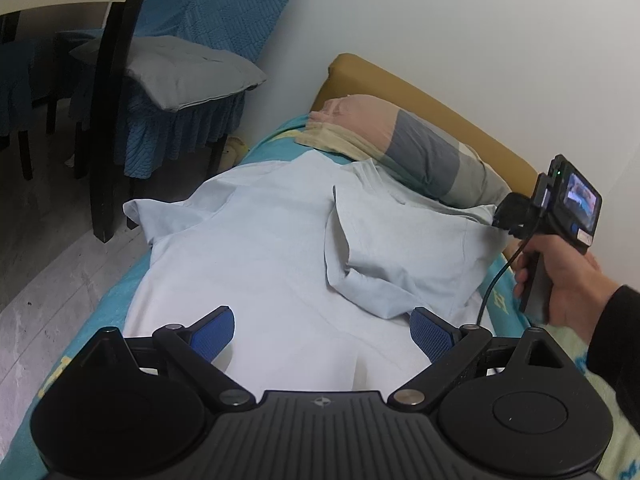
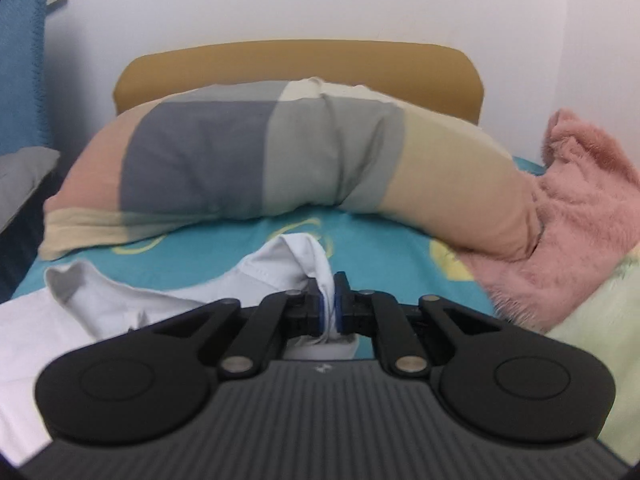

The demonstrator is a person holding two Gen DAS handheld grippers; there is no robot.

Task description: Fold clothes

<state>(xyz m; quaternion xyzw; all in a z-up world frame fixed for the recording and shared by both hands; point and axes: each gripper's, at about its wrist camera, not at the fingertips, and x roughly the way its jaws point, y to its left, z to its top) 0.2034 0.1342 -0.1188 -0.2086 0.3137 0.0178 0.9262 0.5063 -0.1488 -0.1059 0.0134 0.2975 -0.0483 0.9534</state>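
Right tongs [image 2: 329,307] clamped on rumpled pale-blue shirt [image 1: 256,248], left tongs [image 1: 322,334] wide apart.

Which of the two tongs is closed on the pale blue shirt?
The right tongs: their pads pinch a fold of the pale blue shirt. The left tongs stand open above it.

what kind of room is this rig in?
Most likely a home bedroom: a bed with a tan headboard and a colour-block pillow on a teal printed sheet, with a cushioned chair beside it.
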